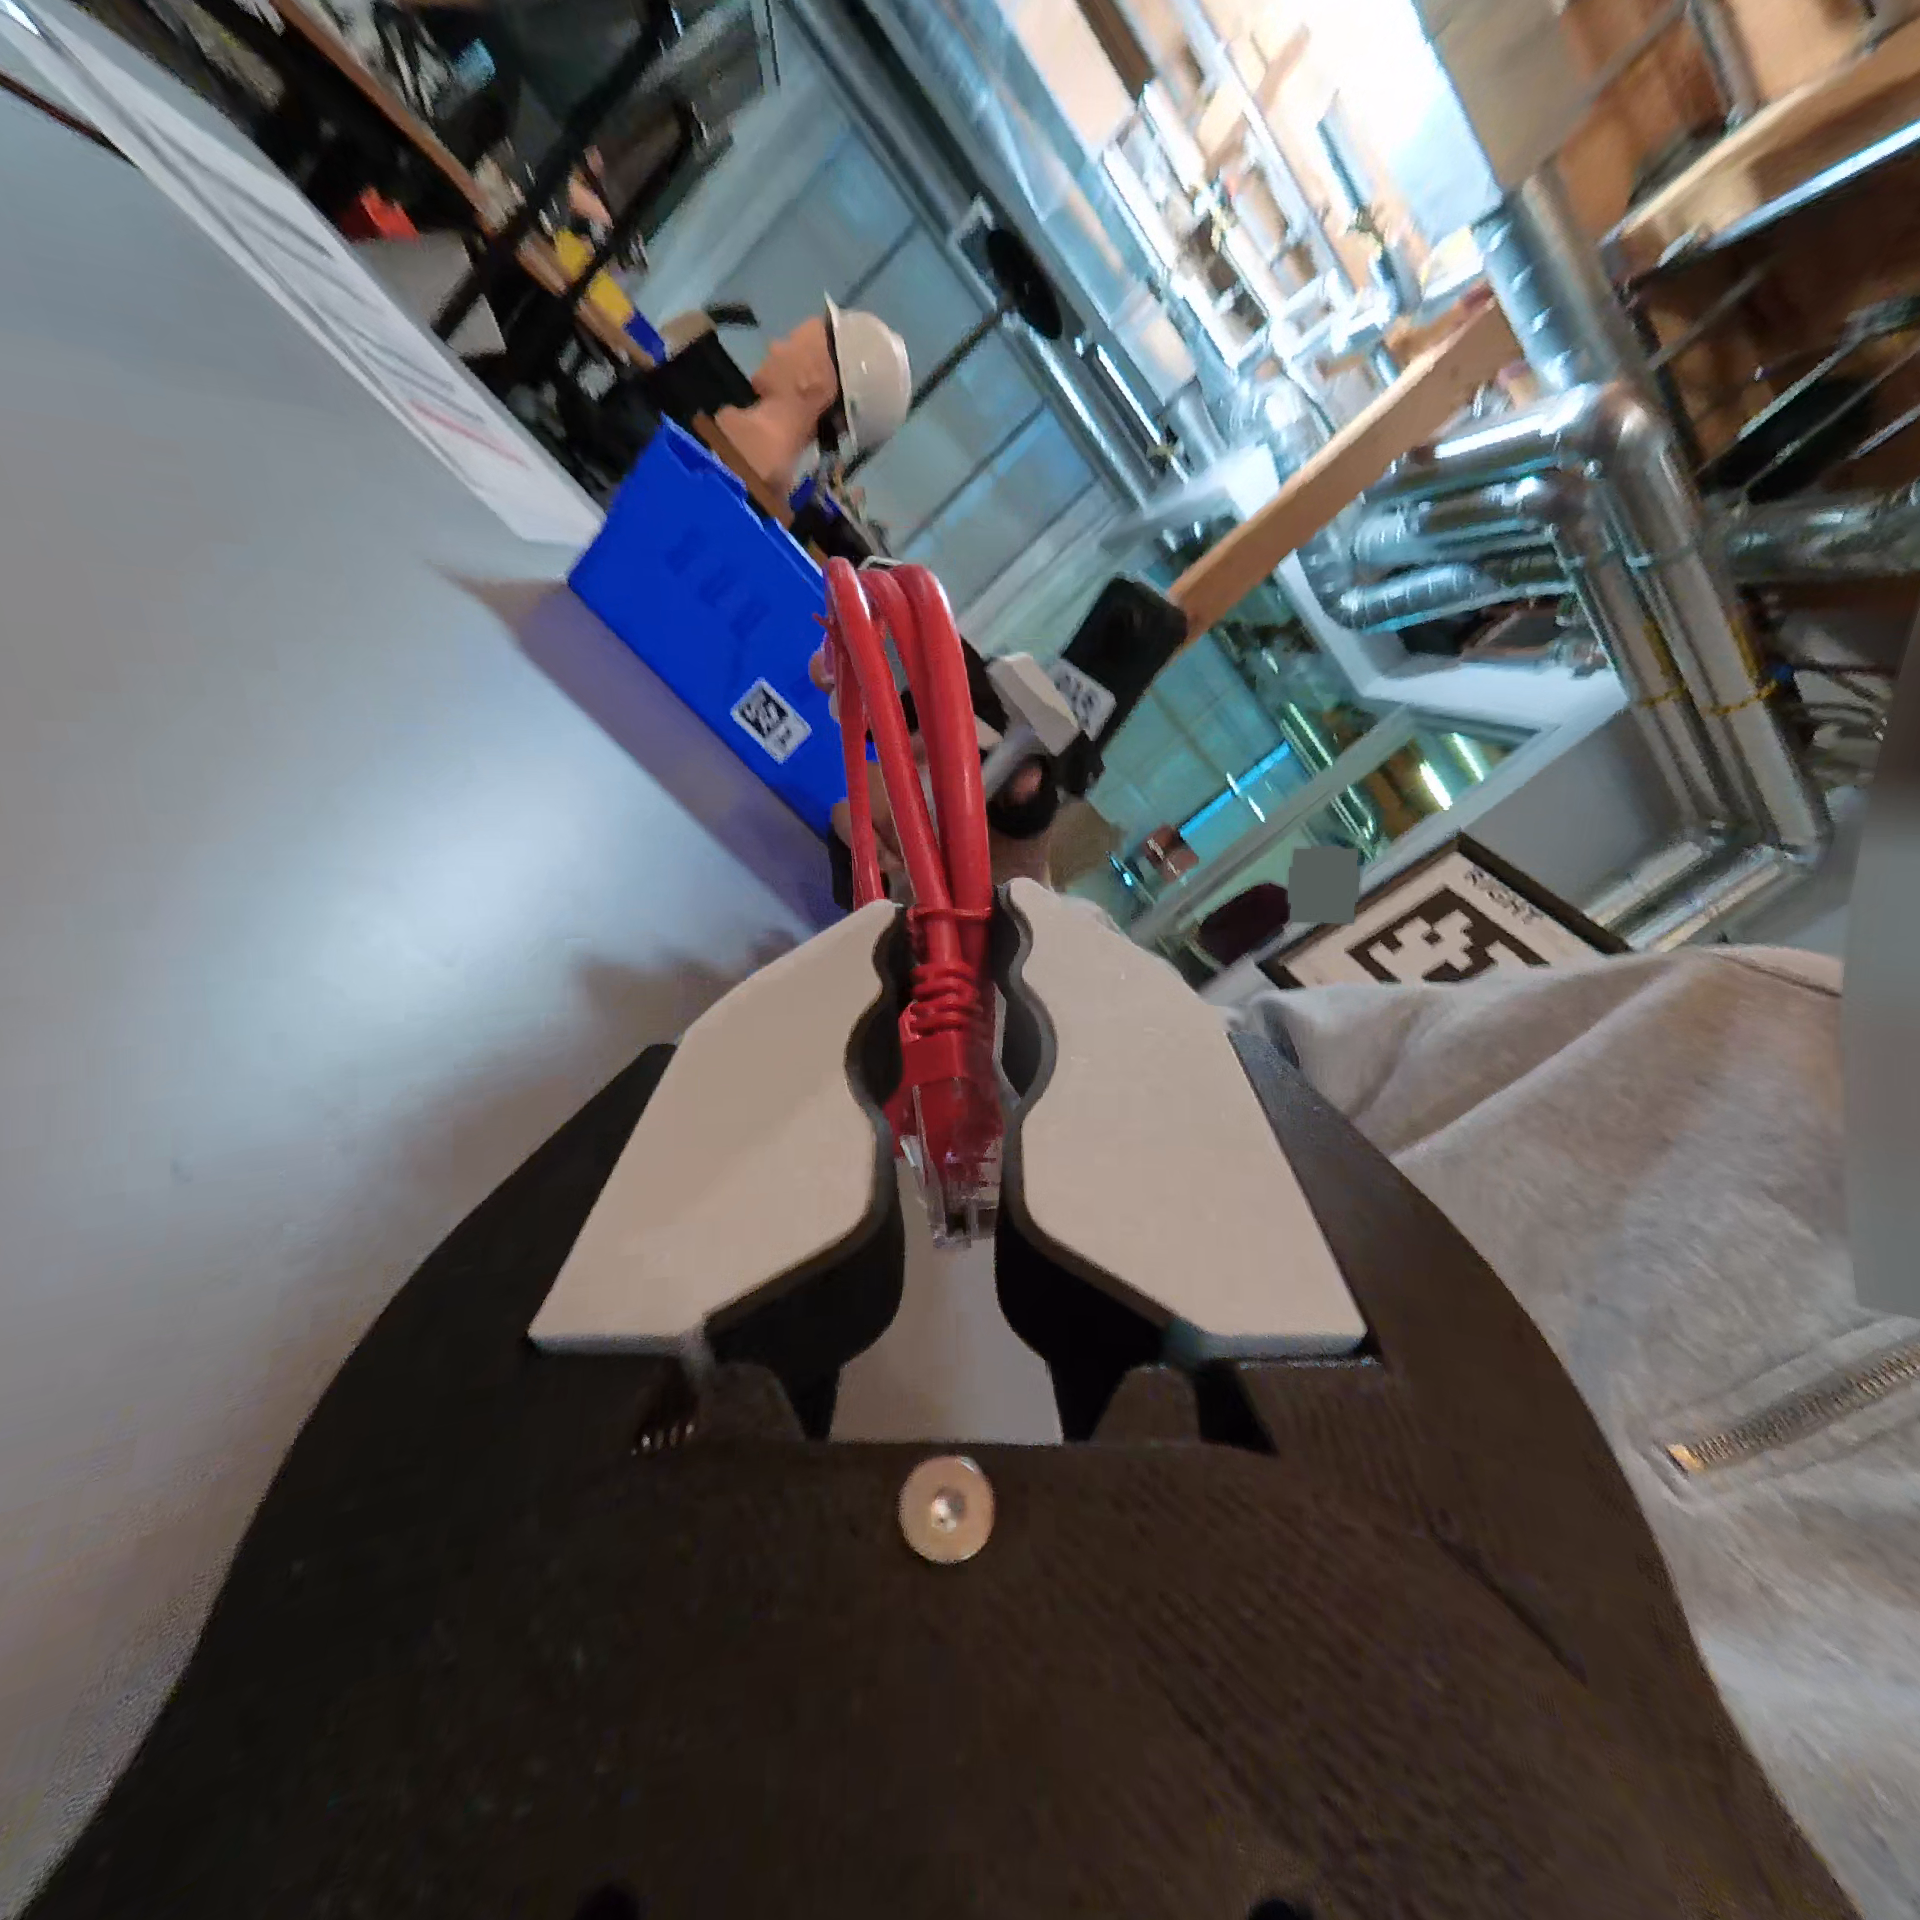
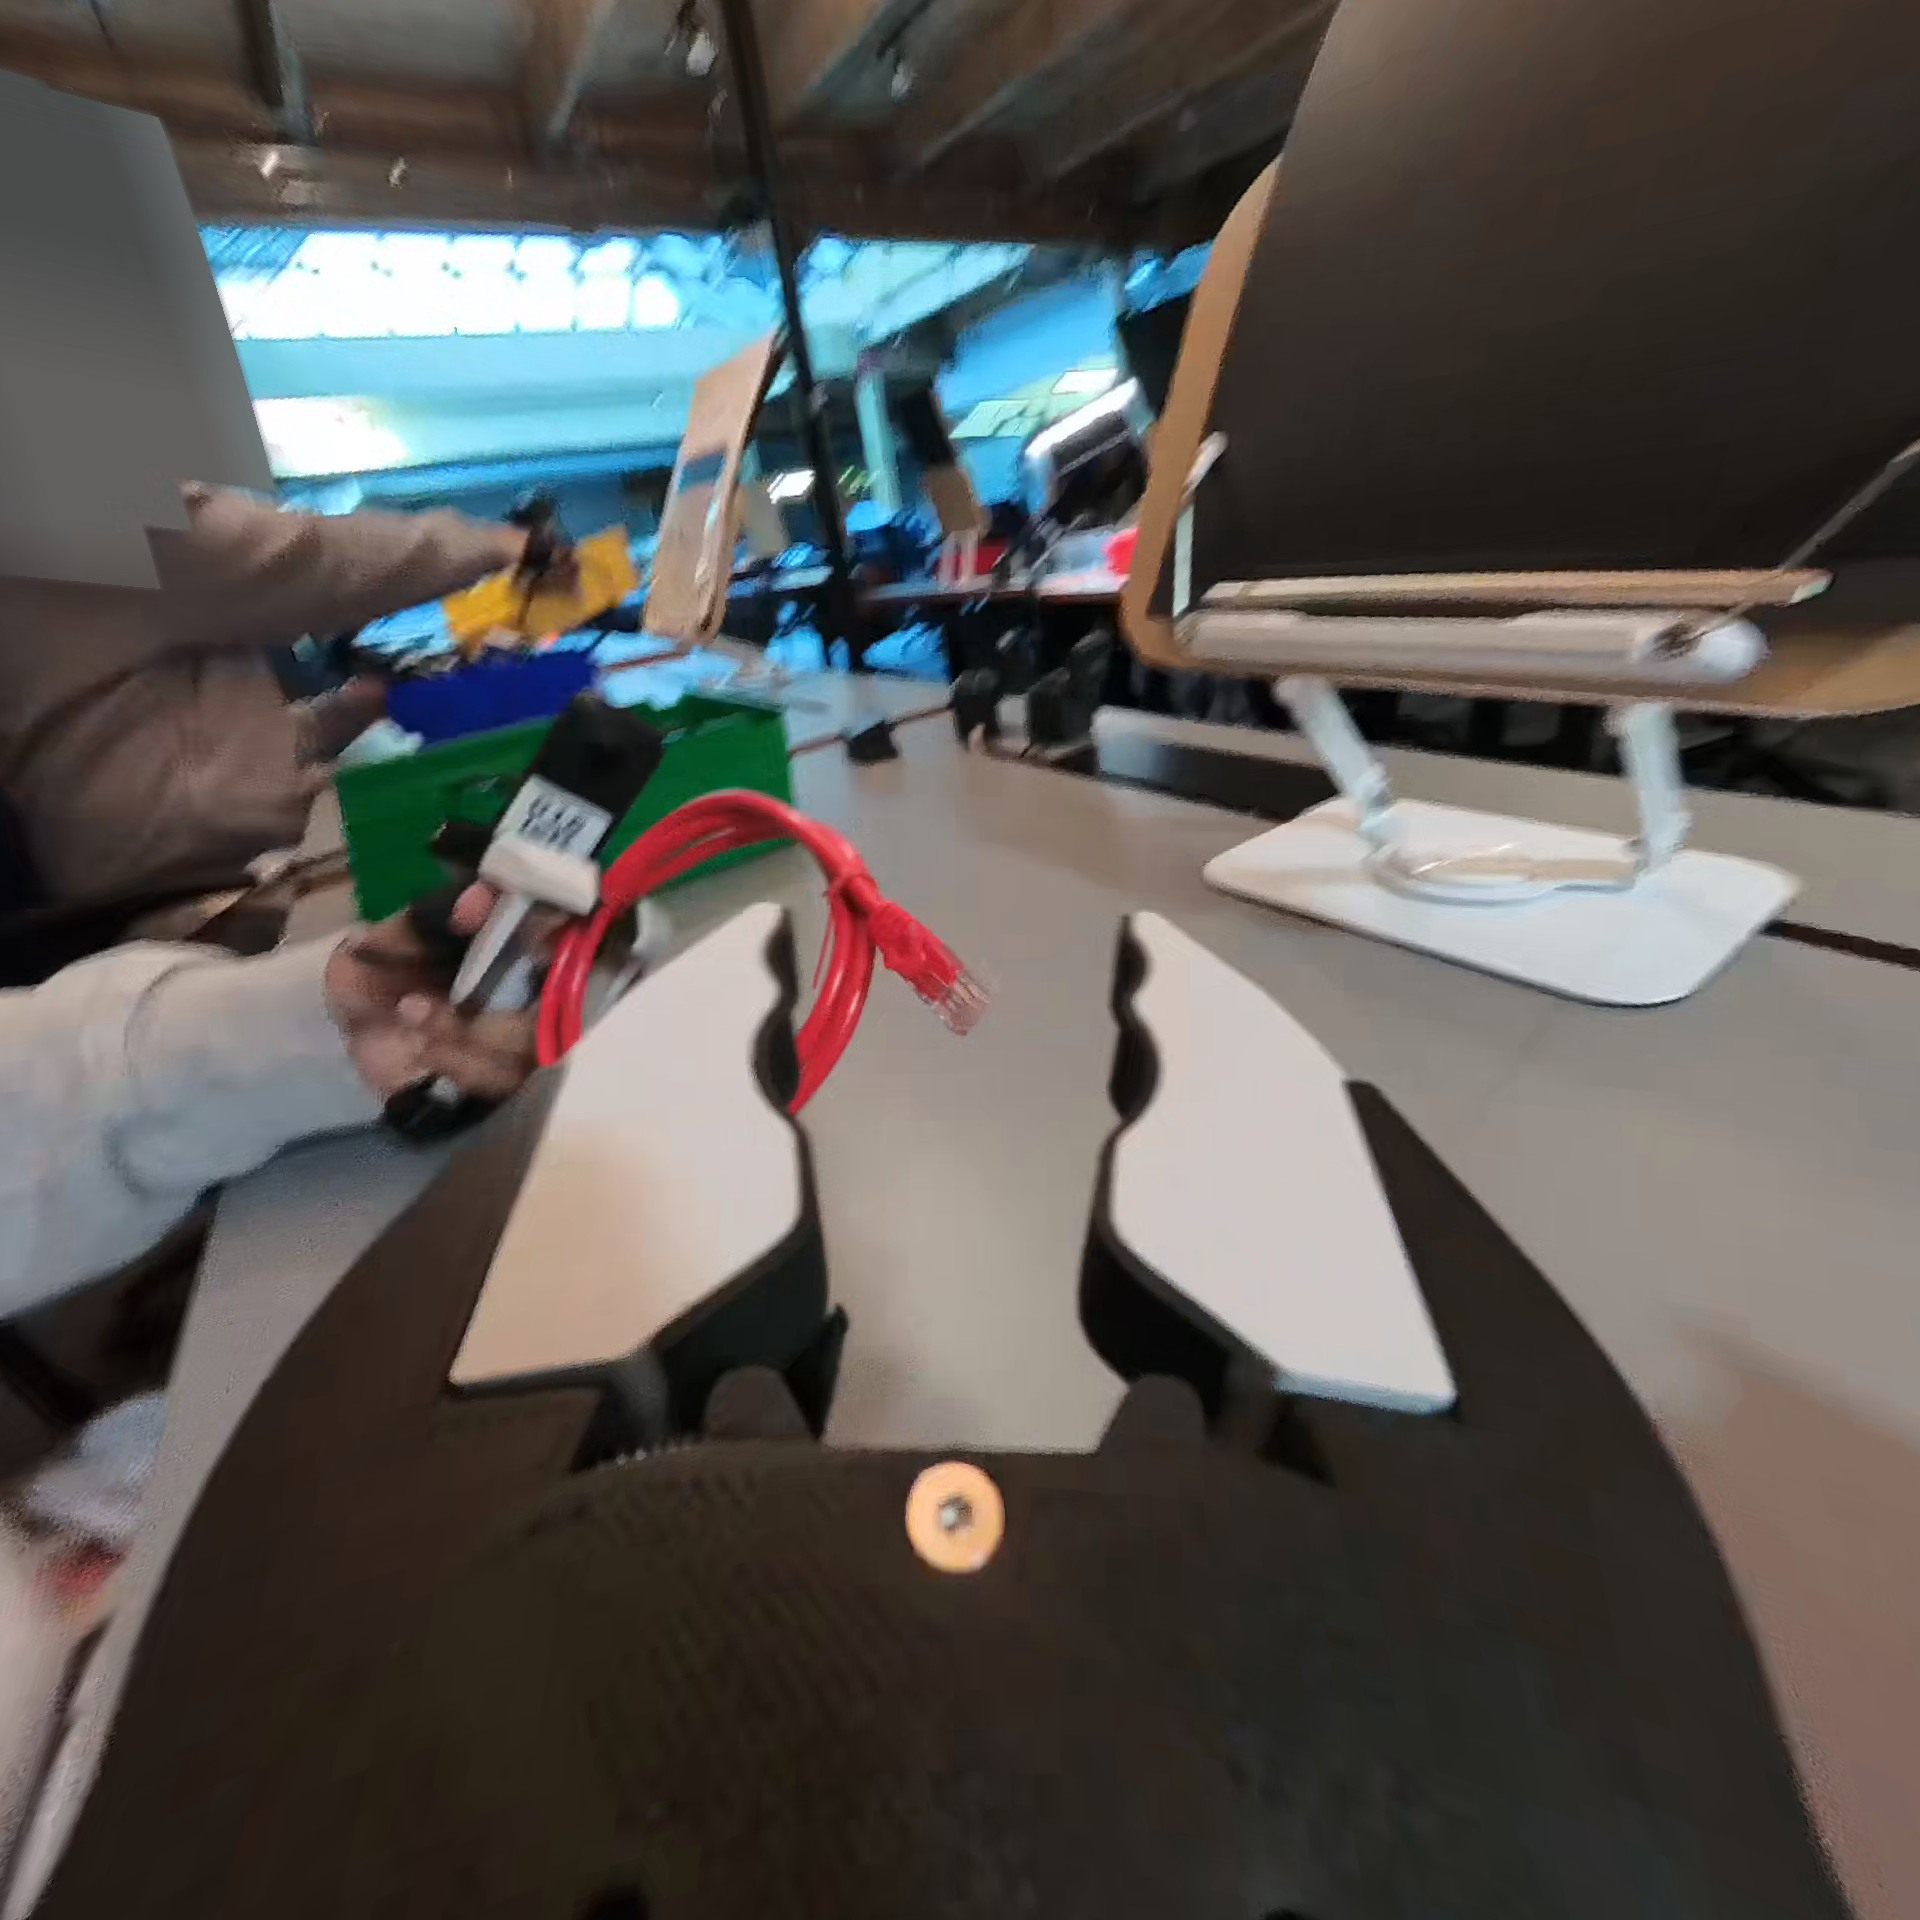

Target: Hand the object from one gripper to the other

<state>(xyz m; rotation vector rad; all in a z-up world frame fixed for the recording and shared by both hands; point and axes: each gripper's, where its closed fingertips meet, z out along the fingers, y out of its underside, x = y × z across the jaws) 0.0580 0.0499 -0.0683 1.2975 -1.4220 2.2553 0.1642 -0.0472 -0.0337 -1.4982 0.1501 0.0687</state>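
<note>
The left claw (image 1: 951, 914) is clamped on a coiled red cable (image 1: 920, 748). Its grey fingers (image 1: 769, 1122) press on the bundle just above the clear plug (image 1: 956, 1174), which lies in the narrow gap between them and points back toward the camera. The cable loops extend forward past the fingertips. Beside the claw on its right lies a grey sleeve (image 1: 1558, 1195) with a zip. Below and to the left, the grey table (image 1: 260, 831) carries a blue bin (image 1: 696, 592) farther off, and a white hard hat (image 1: 873, 374) shows beyond the bin.

In the right wrist view, the right claw (image 2: 951, 920) stands open with a wide gap between its fingers (image 2: 665, 1143), and nothing is held in it. The red cable (image 2: 831, 935) hangs just ahead of its left fingertip, partly hidden behind that finger, with the plug (image 2: 951, 992) pointing toward the gap. The cable is not touching the right finger. The left claw (image 2: 551, 883) grips the coil at its far left, with a hand (image 2: 416, 1018) on its handle. Farther along the table (image 2: 1039, 1091) stands a green bin (image 2: 582, 800). To the right, a white stand (image 2: 1496, 894) carries a laptop (image 2: 1455, 623). This view is blurred.
</note>
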